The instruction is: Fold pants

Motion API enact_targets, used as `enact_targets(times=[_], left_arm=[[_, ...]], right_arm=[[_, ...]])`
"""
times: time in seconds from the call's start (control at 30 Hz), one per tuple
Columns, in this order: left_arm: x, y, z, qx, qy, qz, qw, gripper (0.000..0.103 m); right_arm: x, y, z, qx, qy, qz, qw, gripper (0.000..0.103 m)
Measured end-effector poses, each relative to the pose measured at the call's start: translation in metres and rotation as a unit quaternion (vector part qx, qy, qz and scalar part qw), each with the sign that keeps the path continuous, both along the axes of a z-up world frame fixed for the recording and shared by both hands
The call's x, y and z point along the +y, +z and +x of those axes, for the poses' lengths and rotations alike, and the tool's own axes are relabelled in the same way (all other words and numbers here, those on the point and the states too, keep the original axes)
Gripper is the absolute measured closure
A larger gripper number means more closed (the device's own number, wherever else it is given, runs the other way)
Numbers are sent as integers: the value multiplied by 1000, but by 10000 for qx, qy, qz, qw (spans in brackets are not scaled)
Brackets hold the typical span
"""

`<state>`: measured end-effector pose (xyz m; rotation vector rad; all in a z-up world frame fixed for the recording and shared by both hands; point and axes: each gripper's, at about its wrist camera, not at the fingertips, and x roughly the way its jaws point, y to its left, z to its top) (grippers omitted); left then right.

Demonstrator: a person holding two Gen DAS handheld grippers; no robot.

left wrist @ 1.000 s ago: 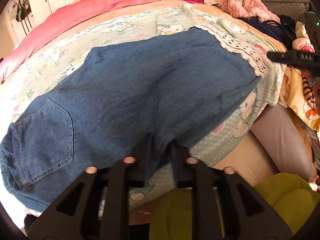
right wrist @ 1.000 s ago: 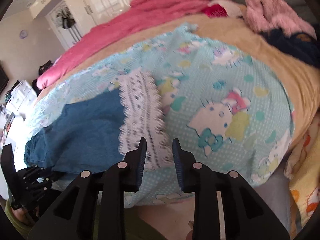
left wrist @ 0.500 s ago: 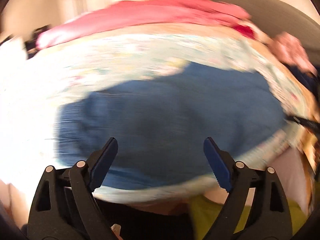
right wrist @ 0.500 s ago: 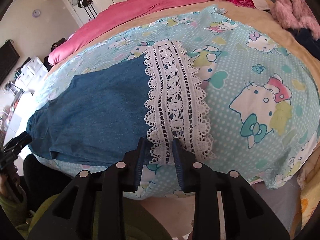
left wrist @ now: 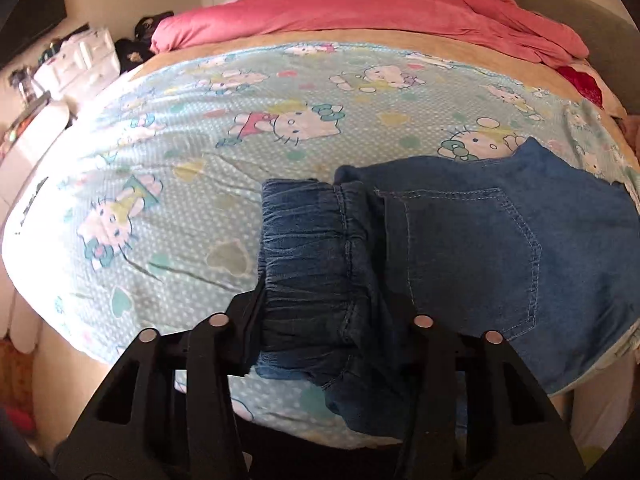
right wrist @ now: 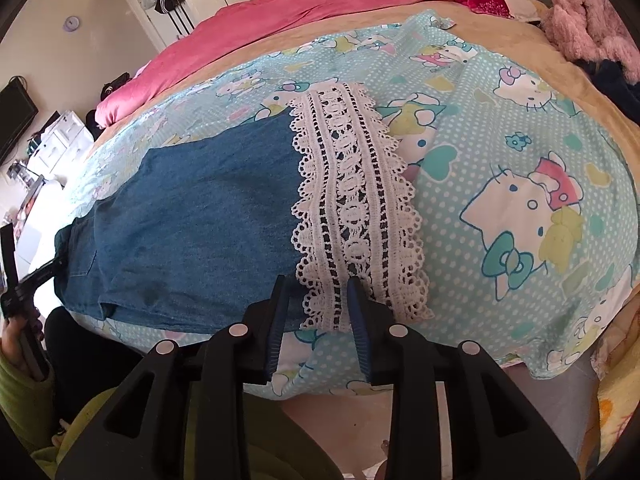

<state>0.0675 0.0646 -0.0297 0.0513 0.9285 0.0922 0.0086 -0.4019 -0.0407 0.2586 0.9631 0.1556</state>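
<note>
Blue denim pants (left wrist: 460,240) with a white lace hem (right wrist: 352,204) lie flat across the Hello Kitty sheet (left wrist: 180,152) on the bed. In the left wrist view my left gripper (left wrist: 324,300) sits at the elastic waistband (left wrist: 304,240), its jaws part-open on either side of the gathered band, next to the back pocket (left wrist: 468,252). In the right wrist view my right gripper (right wrist: 316,300) is at the near edge of the lace hem, jaws narrowly open around its corner. The left gripper also shows at the far left of the right wrist view (right wrist: 24,280).
A pink duvet (left wrist: 360,12) lies along the far side of the bed. A pink fluffy garment (right wrist: 592,20) and dark clothes (right wrist: 616,80) sit at the far right. White drawers (left wrist: 76,60) and a TV (right wrist: 14,116) stand to the left.
My left gripper let go of the pants' near edge, opened wide, swung left to the waistband and closed partly around it. My right gripper moved in closer to the lace hem.
</note>
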Motion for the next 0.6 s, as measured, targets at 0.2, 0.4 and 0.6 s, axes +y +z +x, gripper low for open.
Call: enact_targets(times=[0.2,0.4,0.6], left_arm=[[28,11,2,-181,182,-120,9996,66],[32,-2,6,-199,231,-166,9994,54],[43,23,-14,-510,504,-345,9968,31]], right_arm=[[7,14,-4,-322,10,-409,9986,68],[8,-2,2,-89,62,-459,9989,68],[-2,18,-1,-325,52,-165,9993,68]])
